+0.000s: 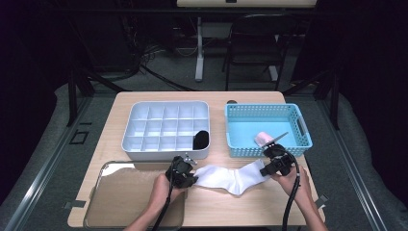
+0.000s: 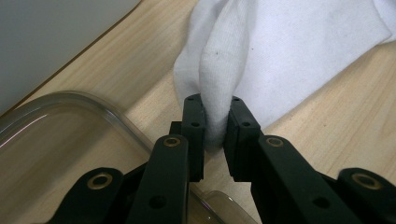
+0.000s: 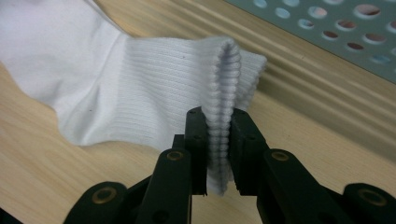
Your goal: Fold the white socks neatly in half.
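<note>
Both ends of the white sock (image 1: pixel 230 177) are clamped, left gripper (image 2: pixel 216 122) on the toe, right gripper (image 3: pixel 219 135) on the cuff; you've yet to fold and bin it.

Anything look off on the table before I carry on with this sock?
Nothing stands out. The white sock lies flat, pinched at its ends by the left gripper and right gripper; organiser and blue basket sit square.
</note>
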